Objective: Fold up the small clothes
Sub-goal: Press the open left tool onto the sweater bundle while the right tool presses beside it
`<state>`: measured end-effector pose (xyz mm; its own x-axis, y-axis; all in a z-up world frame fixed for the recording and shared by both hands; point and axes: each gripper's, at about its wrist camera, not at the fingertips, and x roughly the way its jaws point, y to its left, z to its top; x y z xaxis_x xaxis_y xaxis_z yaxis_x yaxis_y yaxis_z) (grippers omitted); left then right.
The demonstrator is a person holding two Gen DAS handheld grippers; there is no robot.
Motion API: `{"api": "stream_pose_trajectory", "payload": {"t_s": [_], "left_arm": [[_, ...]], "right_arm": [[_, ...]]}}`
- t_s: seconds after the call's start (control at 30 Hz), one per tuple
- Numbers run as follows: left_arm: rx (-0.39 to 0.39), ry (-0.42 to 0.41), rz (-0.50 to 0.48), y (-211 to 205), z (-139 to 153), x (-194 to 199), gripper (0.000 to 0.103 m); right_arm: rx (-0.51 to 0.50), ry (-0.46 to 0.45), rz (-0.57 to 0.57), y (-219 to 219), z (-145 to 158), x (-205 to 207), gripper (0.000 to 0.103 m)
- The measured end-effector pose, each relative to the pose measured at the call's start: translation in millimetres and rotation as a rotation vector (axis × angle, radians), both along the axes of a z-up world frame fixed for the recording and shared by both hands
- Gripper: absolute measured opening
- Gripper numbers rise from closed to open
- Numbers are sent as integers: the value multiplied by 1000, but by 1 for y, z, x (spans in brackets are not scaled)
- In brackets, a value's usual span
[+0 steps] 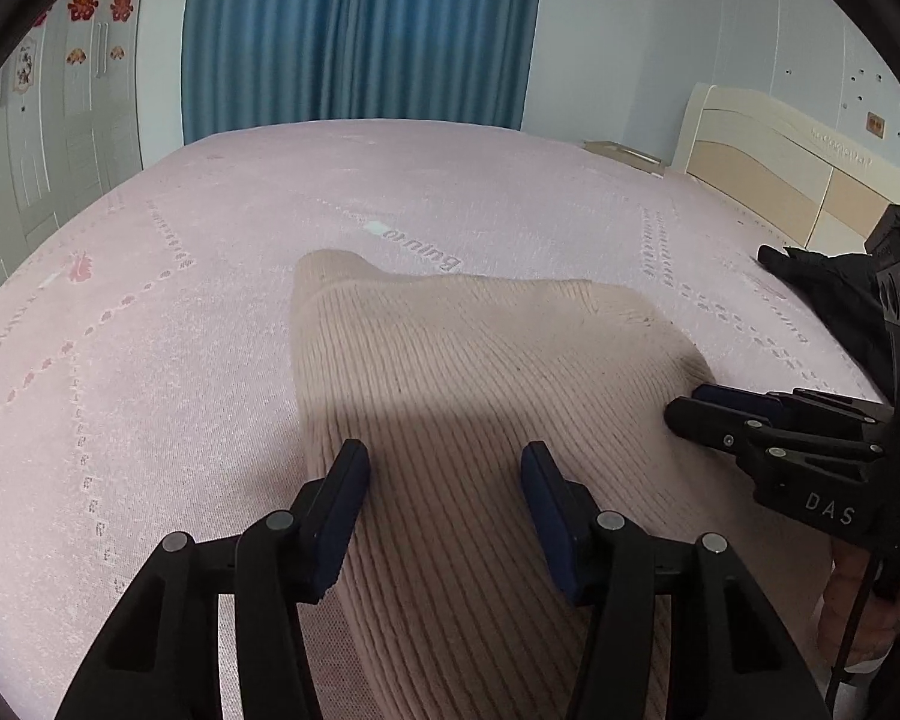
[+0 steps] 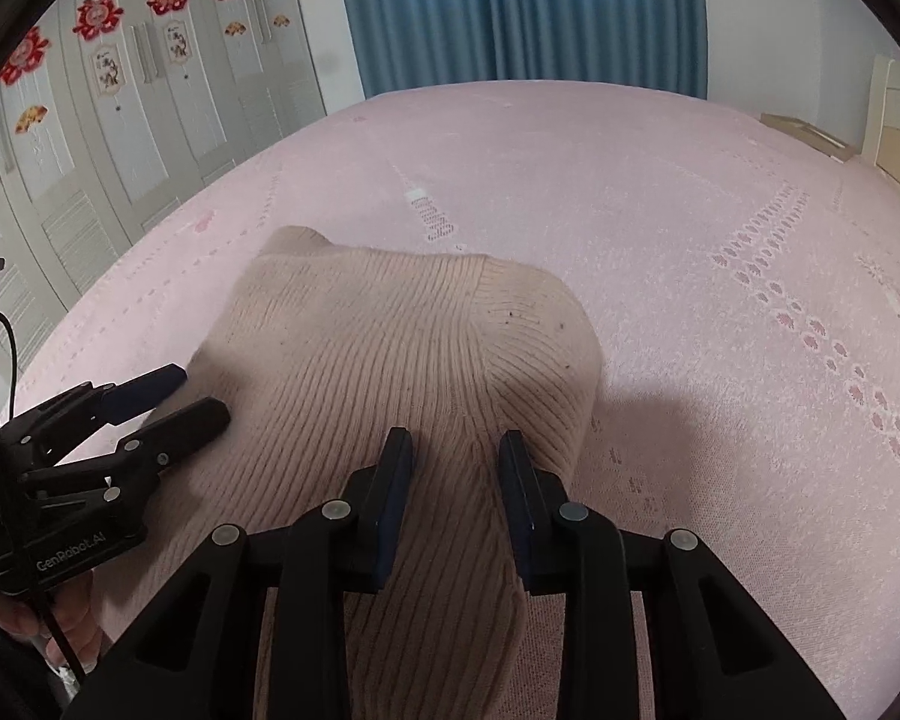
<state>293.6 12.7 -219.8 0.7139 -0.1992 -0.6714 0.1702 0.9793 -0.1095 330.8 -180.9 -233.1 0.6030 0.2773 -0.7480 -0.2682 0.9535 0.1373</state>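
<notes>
A beige ribbed knit garment lies folded on the pink bed, also in the right wrist view. My left gripper is open, its jaws wide apart over the garment's near left part; it shows at the left of the right wrist view. My right gripper is open, with its jaws astride a raised ridge of the knit near the garment's right edge. It shows in the left wrist view at the garment's right side. Neither gripper holds the cloth.
The pink patterned bed cover spreads all around the garment. A dark garment lies at the bed's right edge. A cream headboard stands at the far right, blue curtains behind, white wardrobe doors at left.
</notes>
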Motion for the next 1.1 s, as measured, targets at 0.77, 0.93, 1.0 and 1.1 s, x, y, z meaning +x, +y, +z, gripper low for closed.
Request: {"api": "stream_pose_trajectory", "payload": {"t_s": [0.77, 0.93, 1.0, 1.1], "left_arm": [[-1, 11, 12, 0, -8, 1, 53], [-3, 17, 13, 1, -9, 2, 53], [-4, 19, 13, 1, -9, 3, 53], [-5, 19, 12, 2, -8, 3, 53]], "right_arm": [[-5, 41, -12, 2, -9, 4, 29], [-19, 31, -17, 4, -9, 2, 29], [-18, 36, -16, 4, -9, 2, 29], [-18, 38, -13, 4, -9, 3, 30]]}}
